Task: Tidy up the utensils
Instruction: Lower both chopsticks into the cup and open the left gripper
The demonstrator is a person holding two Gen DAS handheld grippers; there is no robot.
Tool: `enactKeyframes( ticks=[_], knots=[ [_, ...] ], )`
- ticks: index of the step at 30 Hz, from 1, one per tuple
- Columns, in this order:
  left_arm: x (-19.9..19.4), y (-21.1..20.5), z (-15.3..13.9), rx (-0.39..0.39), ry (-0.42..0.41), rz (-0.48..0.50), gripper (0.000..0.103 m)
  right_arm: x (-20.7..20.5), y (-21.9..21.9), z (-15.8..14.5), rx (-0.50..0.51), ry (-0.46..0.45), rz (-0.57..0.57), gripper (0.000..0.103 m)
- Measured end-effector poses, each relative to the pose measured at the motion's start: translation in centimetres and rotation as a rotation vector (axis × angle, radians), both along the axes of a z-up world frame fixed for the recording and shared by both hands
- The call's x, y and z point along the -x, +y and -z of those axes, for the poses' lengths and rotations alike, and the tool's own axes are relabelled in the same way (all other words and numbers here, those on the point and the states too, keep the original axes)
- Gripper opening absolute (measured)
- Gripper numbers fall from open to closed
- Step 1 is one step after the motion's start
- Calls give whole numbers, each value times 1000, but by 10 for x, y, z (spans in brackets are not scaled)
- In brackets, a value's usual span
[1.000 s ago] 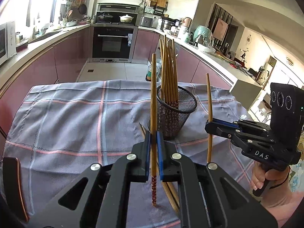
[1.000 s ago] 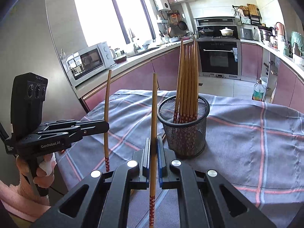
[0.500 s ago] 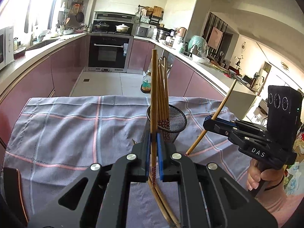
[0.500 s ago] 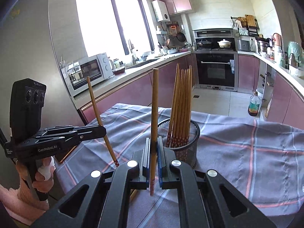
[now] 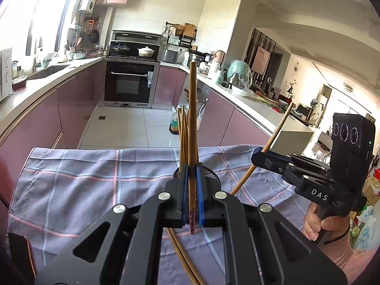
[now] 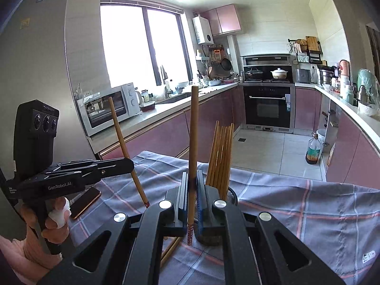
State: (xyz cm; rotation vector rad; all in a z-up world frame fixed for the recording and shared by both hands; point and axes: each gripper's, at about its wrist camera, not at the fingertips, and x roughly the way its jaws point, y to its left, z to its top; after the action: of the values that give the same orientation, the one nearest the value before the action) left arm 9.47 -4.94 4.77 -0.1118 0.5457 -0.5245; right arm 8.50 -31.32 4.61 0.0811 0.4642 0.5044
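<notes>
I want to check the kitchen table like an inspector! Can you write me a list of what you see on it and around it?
Surface: table under a checked grey cloth.
Job's things: mesh holder with upright chopsticks; loose chopsticks lying on the cloth.
Clutter: phone near the cloth's edge.
Grippers: left gripper shut on one chopstick; right gripper shut on another chopstick.
Cables: nothing seen.
Surroundings: oven, microwave, window, oil bottle on the floor.
</notes>
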Motion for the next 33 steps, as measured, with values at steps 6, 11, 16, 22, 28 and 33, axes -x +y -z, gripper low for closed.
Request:
enactKeyframes(
  ticks=[6, 11, 16, 22, 28, 33],
  knots=[
    [-7, -5, -17, 14, -30, -3, 7, -2, -2, -17, -5, -47, 10, 5],
    [-12, -8, -30, 24, -54, -11, 7, -4, -4, -28, -11, -73, 17, 5],
    [-20, -13, -36, 18, -72, -19, 7, -12, -3, -33, -8, -83, 23, 5],
    [-31, -27, -34, -16, -78, -37, 7, -20, 4, -26, 10, -68, 32, 5],
    [-42, -39, -21, -62, -48, -23, 7, -31, 6, -13, 29, -18, 29, 5],
    [-51, -43, -8, -93, -10, -17, 7, -39, 10, -3, 46, 24, 24, 5]
  ],
)
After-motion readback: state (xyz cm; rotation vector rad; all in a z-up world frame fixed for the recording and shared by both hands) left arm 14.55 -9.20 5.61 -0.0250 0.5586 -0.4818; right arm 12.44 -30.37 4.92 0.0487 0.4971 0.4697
